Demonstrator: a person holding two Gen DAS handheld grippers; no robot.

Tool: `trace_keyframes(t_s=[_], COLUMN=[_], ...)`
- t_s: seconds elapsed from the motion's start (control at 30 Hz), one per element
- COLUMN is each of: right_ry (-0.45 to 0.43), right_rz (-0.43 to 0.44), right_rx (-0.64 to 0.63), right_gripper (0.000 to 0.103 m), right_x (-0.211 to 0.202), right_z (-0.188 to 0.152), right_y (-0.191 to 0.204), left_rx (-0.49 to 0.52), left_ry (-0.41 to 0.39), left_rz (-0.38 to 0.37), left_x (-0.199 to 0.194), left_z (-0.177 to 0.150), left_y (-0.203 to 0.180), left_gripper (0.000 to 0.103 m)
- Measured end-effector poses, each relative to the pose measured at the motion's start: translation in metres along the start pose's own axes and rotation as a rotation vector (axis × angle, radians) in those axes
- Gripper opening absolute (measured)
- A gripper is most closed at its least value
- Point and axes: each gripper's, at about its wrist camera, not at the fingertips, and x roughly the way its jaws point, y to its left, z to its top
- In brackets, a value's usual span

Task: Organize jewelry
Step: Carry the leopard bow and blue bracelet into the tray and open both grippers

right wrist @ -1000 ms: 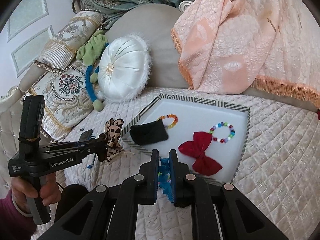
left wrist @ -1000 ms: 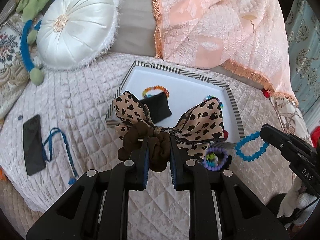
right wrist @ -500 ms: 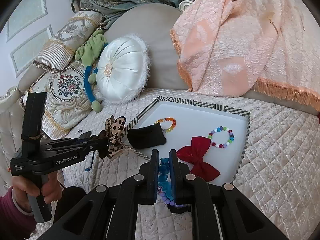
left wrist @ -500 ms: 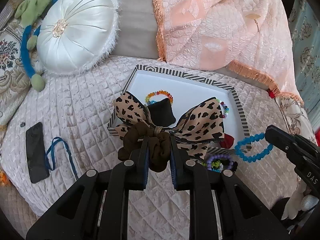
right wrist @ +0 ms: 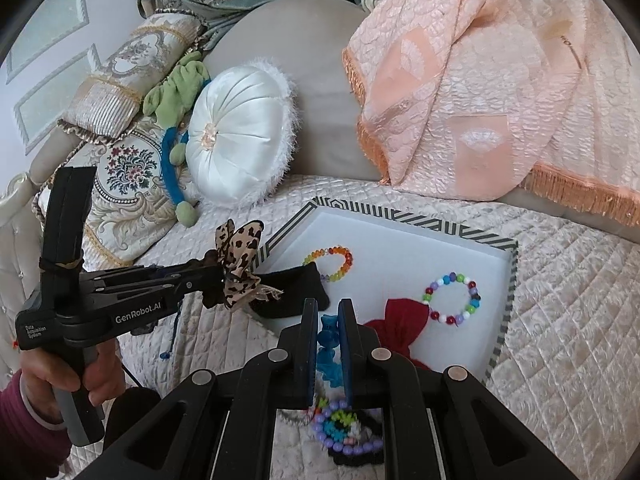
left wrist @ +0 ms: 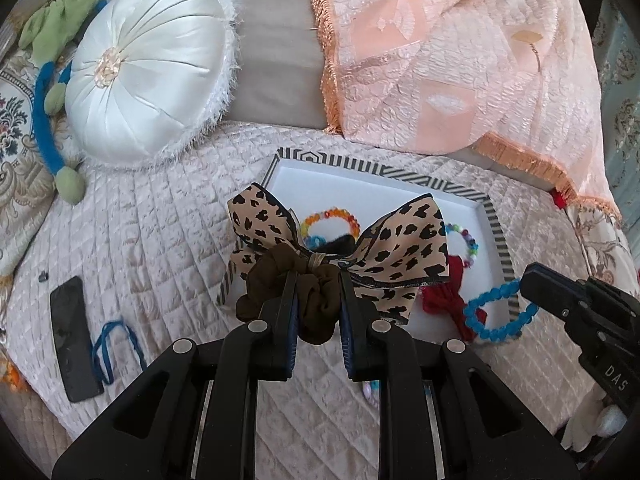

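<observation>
My left gripper [left wrist: 318,292] is shut on a brown scrunchie with a leopard-print bow [left wrist: 400,248], held above the near left edge of the white striped-rim tray [left wrist: 384,172]; it also shows in the right wrist view [right wrist: 236,268]. My right gripper [right wrist: 328,320] is shut on a blue bead bracelet [right wrist: 329,344], also seen in the left wrist view [left wrist: 500,312], over the tray's near edge. The tray [right wrist: 404,216] holds a rainbow bracelet [right wrist: 332,262], a multicolour bead bracelet [right wrist: 454,298], a red bow [right wrist: 400,320] and a black pouch [right wrist: 296,292].
A purple bead bracelet on a dark crocheted piece [right wrist: 348,436] lies on the quilt in front of the tray. A black phone [left wrist: 74,336] and blue cord [left wrist: 116,344] lie at the left. A white round cushion [left wrist: 148,92] and peach throw [left wrist: 460,64] sit behind.
Both grippers have moved forward toward the tray with their loads; the blue bracelet now hangs over the tray's near edge and the bow over its left side.
</observation>
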Motion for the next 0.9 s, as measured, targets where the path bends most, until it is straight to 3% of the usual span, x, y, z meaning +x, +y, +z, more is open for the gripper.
trace_keyframes(t_s=[0.6, 0.9], right_ry=[0.099, 0.194], right_rz=[0.042, -0.011], right_rx=[-0.007, 0.020], right_gripper=[0.009, 0.009], right_x=[0.081, 0.147], right_z=[0.041, 0.064], right_y=[-0.016, -0.062], left_rx=[-0.040, -0.040], left_ry=[0.049, 0.108], left_rz=[0.040, 0.077], left_x=[0.073, 0.131], left_z=[0.071, 0.088], left_y=[0.007, 0.002], left_gripper=[0.016, 0.016])
